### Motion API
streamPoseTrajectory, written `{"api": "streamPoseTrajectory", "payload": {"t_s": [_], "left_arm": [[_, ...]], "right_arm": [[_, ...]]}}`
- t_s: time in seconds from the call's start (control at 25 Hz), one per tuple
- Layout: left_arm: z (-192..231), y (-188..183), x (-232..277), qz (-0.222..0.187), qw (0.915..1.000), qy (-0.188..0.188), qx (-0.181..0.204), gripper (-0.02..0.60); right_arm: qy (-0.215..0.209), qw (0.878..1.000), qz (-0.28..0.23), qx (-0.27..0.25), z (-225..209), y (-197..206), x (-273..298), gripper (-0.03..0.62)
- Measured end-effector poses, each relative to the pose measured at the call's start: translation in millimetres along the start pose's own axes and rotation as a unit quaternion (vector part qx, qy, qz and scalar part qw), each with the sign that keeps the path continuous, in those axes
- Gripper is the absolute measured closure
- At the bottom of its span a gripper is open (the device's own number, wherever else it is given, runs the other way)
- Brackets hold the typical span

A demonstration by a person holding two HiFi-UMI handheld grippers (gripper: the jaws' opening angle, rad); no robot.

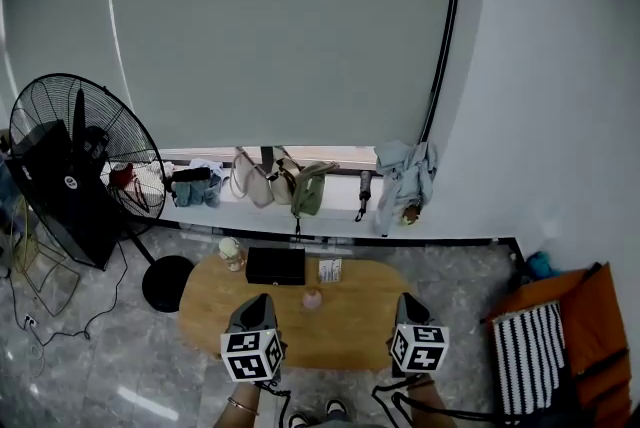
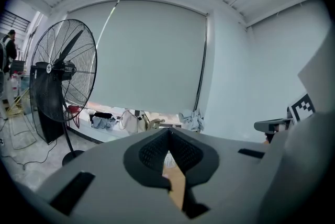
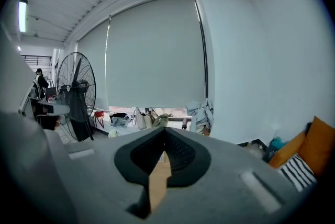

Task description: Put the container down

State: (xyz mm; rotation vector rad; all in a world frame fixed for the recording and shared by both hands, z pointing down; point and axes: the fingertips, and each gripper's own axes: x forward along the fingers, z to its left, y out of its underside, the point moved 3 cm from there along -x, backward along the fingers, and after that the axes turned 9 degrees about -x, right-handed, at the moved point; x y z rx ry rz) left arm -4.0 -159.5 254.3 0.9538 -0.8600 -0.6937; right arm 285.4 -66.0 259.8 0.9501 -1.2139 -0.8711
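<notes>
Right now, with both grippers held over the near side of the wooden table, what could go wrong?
Left gripper and right gripper are both shut and empty, so reaching for the black box this way would likely shove it. The small pink object lies just ahead between them; a forward sweep may knock it. The cup stands near the edge of the wooden table and could tip off.

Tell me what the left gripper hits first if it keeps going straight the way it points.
Probably the wooden table. The left gripper tilts slightly down, and its own view shows bare tabletop straight ahead, with the white packet beyond it. Depth is unclear, so it might reach the packet first.
</notes>
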Motion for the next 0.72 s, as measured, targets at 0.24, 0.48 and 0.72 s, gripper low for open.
{"api": "streamPoseTrajectory", "payload": {"t_s": [0.24,0.48,0.72], "left_arm": [[4.3,0.5,5.9,0.003,1.0,0.003,-0.002,0.588],[5.3,1.8,13.1,0.007,1.0,0.005,-0.005,0.588],[5.9,0.8,16.6,0.005,1.0,0.005,-0.006,0.588]], "right_arm": [[0.001,1.0,0.006,-0.002,2.9,0.8,4.1,0.589],[0.002,1.0,0.012,-0.013,2.3,-1.1,8.9,0.588],[-0.002,1.0,0.007,-0.015,2.7,-7.2,11.5,0.589]]}}
